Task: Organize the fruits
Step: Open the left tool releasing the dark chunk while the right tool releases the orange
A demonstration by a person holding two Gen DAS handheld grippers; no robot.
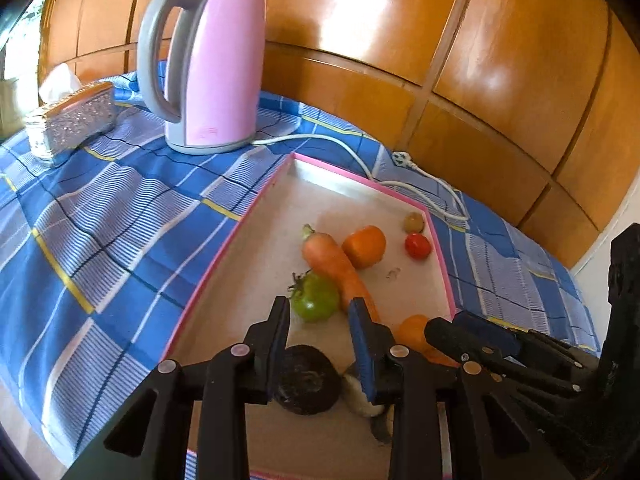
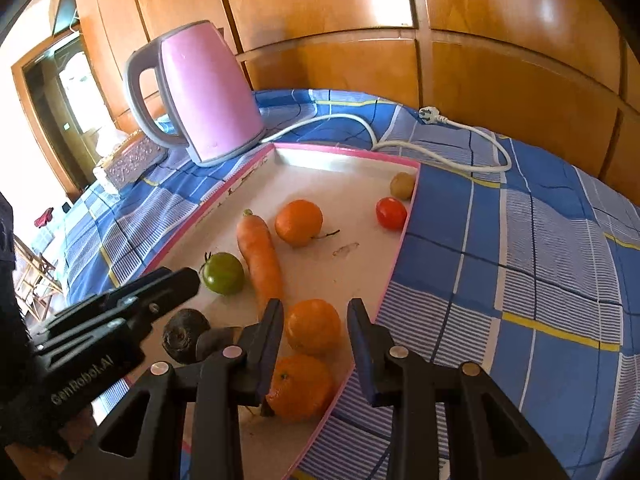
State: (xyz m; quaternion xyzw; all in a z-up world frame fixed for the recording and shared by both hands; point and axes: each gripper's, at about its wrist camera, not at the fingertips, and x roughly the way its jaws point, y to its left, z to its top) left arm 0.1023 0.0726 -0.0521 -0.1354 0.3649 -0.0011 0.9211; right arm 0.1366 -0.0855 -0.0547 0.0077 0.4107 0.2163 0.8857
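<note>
A pink-rimmed tray (image 1: 256, 216) holds a carrot (image 1: 332, 264), a green tomato (image 1: 316, 298), an orange (image 1: 364, 246), a red tomato (image 1: 417, 245) and a small brownish fruit (image 1: 413, 222). My left gripper (image 1: 320, 308) hovers over the tray's near end, jaws a little apart and empty, above a dark round root (image 1: 306, 380). My right gripper (image 2: 316, 308) hangs at the tray's right rim (image 2: 400, 240), jaws slightly apart. A second orange (image 2: 312, 326) shows in the gap, untouched by the pads, and a third orange (image 2: 302, 386) lies nearer.
A pink kettle (image 1: 216, 68) stands behind the tray on the blue checked cloth (image 1: 100, 220), and its white cord (image 1: 420, 184) trails along the tray's far rim. A glittery tissue box (image 1: 76, 116) sits at far left. Wooden panels (image 1: 500, 60) close off the back.
</note>
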